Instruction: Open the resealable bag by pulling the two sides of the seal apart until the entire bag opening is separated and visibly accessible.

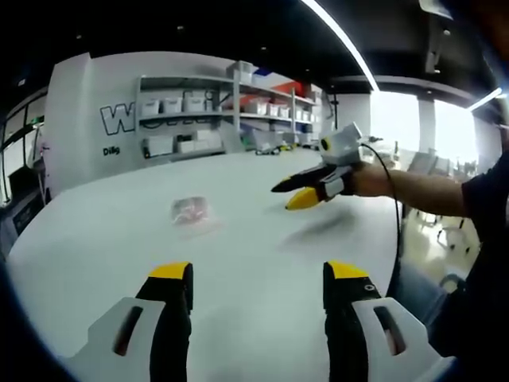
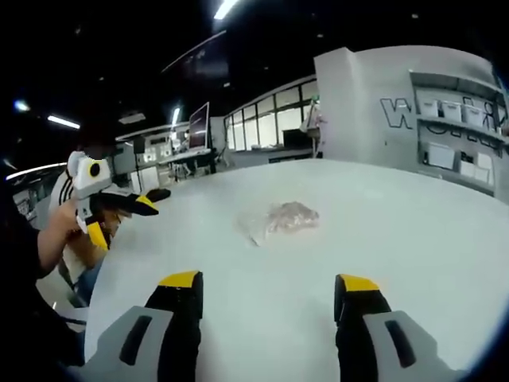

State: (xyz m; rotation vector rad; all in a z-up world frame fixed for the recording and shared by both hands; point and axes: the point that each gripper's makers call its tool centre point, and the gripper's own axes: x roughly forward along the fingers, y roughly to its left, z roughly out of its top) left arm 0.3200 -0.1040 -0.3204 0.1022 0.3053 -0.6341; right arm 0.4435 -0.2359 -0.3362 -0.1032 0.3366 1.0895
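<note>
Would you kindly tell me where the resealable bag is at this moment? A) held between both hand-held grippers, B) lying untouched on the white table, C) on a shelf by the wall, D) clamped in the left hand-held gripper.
B: the resealable bag lies flat on the white table, while the left hand-held gripper and right hand-held gripper both hover open, well apart from it.
</note>
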